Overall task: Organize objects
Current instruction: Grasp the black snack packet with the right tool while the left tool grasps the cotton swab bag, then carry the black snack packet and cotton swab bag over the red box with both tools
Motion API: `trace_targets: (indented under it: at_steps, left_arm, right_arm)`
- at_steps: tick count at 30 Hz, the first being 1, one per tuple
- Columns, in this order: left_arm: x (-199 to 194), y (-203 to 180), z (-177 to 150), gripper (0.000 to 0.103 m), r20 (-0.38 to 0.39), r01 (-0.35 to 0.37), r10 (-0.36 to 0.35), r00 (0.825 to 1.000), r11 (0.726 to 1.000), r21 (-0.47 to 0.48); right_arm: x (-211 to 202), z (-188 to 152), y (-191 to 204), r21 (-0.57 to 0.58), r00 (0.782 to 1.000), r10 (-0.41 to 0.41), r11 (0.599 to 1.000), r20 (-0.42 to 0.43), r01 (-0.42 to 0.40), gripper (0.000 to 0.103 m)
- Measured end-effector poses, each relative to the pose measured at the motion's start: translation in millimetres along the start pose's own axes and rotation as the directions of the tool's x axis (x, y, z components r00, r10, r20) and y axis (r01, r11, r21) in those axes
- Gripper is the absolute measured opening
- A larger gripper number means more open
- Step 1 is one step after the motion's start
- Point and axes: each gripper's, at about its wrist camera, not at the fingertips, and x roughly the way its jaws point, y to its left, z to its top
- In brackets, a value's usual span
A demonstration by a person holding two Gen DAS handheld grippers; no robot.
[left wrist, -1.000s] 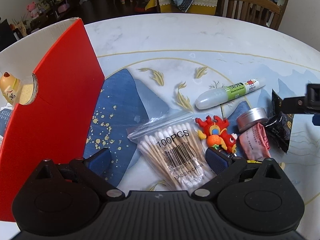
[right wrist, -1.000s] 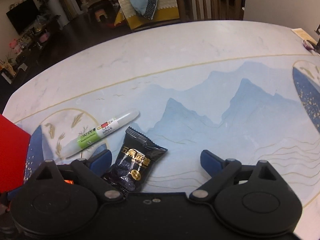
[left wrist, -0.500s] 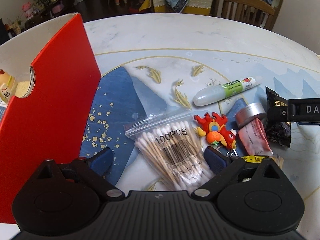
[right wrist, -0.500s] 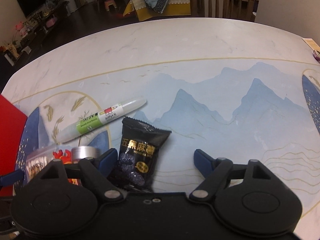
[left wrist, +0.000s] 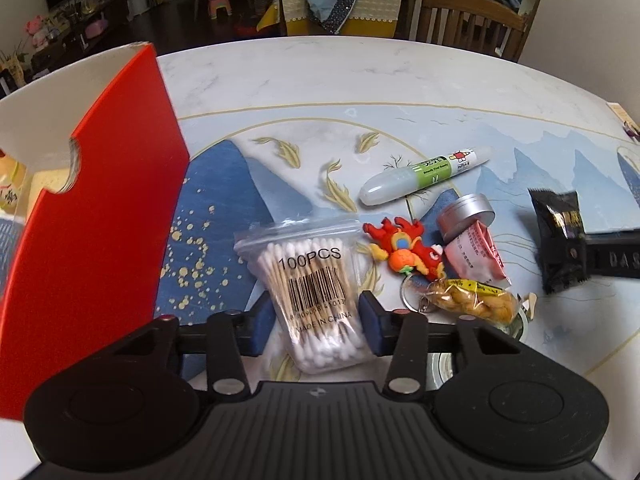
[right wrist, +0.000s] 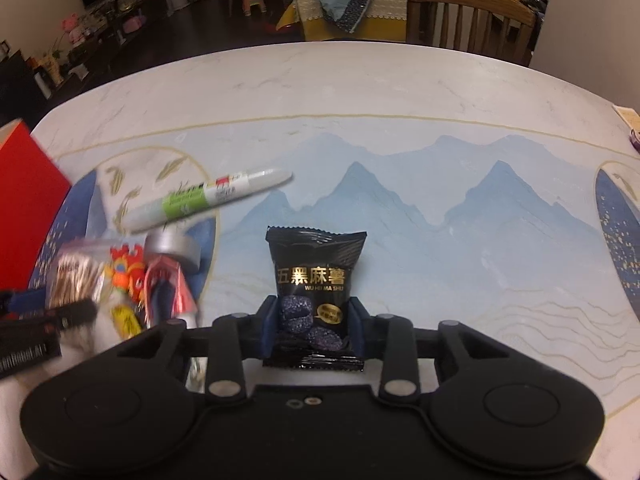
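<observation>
On the worktop (left wrist: 320, 76), right of the red box (left wrist: 104, 208), we have the left tongs (left wrist: 316, 320) just closed in on the bag of cotton swabs (left wrist: 308, 280); both blue pads press its lower half, bag lying flat. Right of the swab bag: red dragon keychain (left wrist: 408, 248), then pink sachet (left wrist: 476, 256) leaning against a silver tin (left wrist: 466, 214). Glue pen (left wrist: 424, 176) lies beyond the keychain, a wrapped twisted snack (left wrist: 472, 300) nearer than it. We see our right tongs (right wrist: 312, 324) also just closed, clamped on the lower part of the black snack packet (right wrist: 314, 276), which sits well right of the swab bag, on the blue mountain print. Left clutter in the right wrist view is blurred.
</observation>
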Motion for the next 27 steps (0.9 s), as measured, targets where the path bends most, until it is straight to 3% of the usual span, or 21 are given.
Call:
trace_targets:
  at_steps: [17, 27]
  left_arm:
    - [-47.2, 13.0, -34.1, 0.038, 0.023, 0.058, -0.058, 0.998, 0.998, -0.006]
    - [-94.2, 28.4, -57.0, 0.037, 0.102, 0.123, -0.123, 0.987, 0.992, 0.01]
  right_arm:
    - [-67.0, -51.0, 3.1, 0.034, 0.997, 0.078, 0.996, 0.019, -0.078, 0.033]
    - [-106.8, -72.1, 33.3, 0.035, 0.99, 0.143, 0.989, 0.018, -0.143, 0.032]
